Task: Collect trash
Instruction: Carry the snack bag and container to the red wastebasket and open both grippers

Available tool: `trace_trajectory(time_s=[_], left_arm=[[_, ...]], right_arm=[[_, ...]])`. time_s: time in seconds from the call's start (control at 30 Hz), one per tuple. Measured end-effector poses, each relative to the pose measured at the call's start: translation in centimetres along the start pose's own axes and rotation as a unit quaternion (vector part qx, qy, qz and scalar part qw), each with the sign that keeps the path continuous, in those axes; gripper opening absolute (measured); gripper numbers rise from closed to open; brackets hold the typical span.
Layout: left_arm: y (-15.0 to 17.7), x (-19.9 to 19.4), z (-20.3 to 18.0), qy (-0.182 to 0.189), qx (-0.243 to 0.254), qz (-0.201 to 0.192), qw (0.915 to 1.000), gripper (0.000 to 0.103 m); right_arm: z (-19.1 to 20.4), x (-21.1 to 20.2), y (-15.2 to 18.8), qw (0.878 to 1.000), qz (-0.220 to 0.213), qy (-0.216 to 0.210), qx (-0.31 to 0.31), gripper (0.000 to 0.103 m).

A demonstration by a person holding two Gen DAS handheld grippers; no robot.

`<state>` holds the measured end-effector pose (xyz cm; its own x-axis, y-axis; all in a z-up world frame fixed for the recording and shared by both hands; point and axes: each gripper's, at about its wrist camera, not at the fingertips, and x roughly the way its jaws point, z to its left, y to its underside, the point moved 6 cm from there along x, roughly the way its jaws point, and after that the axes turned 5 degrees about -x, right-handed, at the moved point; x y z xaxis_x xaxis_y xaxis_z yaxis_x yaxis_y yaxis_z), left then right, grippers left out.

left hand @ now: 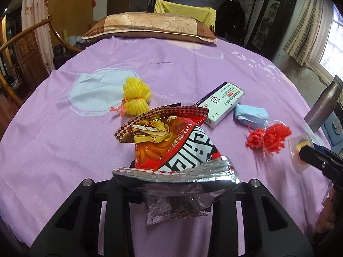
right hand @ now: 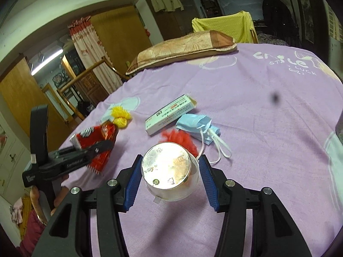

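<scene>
Lying on a bed [left hand: 53, 128] covered with a purple sheet, several pieces of trash are seen near the middle of the bed. A red snack bag [left hand: 171, 141] is gripped at its silver torn end by the left tool [left hand: 171, 184], whose jaws are closed on the foil; the bag is held up above the sheet toward the left edge of the bed. In the right wrist view the same bag [right hand: 94, 141] is seen clamped in that tool [right hand: 100, 147].

A clear plastic cup [right hand: 171, 175] with a foil lid is framed between the blue pads [right hand: 133, 182] of the right tool [right hand: 169, 182]. The jaws are spread wider than the cup, with gaps visible on both sides, so nothing is gripped.

Beyond the cup, a red mesh bundle [left hand: 268, 139] is found just beside a folded blue face mask [left hand: 250, 115], and a white medicine box [left hand: 220, 105] is placed close behind them. A yellow mesh bundle [left hand: 135, 98] is set apart toward the left. A brown pillow [left hand: 150, 27] is laid at the far edge of the bed.
</scene>
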<state>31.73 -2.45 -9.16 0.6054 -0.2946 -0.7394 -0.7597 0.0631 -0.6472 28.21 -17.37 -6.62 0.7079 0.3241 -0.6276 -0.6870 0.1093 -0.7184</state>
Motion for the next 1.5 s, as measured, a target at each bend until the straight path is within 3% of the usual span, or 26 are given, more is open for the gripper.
trace_trajectory(time_s=[0.33,0.6,0.83,1.07,1.13,1.2,1.27,1.5], left_arm=[[0.4,-8.1,1.1,-0.010,-0.007,-0.048,0.9988,0.034],[2.8,-14.8,4.5,-0.041,-0.030,-0.091,0.9945,0.034],[8.4,-18.3,12.1,-0.097,-0.091,-0.087,0.9873,0.034],[17.0,-18.8,22.5,-0.149,-0.179,-0.048,0.9714,0.035],[19.3,-18.2,24.8,-0.157,-0.199,-0.029,0.9670,0.042],[21.5,-17.6,27.2,-0.183,-0.225,-0.012,0.9570,0.080],[23.2,-17.3,29.0,-0.205,-0.244,-0.008,0.9480,0.092],[25.7,-17.4,32.3,-0.196,-0.275,-0.005,0.9412,0.094]], right_arm=[[-0.2,-4.0,0.3,0.999,-0.029,-0.016,0.019,0.053],[2.5,-7.9,0.3,0.998,-0.061,-0.027,0.000,0.053],[6.7,-8.6,0.7,0.996,-0.058,-0.054,-0.031,0.053],[12.7,-5.2,1.5,0.994,-0.013,-0.088,-0.065,0.053],[14.5,-4.1,1.7,0.993,0.001,-0.098,-0.073,0.053],[16.8,-2.7,2.2,0.990,0.017,-0.107,-0.087,0.053],[19.0,-1.5,2.7,0.988,0.031,-0.114,-0.103,0.053],[27.3,1.7,5.1,0.972,0.081,-0.149,-0.160,0.053]])
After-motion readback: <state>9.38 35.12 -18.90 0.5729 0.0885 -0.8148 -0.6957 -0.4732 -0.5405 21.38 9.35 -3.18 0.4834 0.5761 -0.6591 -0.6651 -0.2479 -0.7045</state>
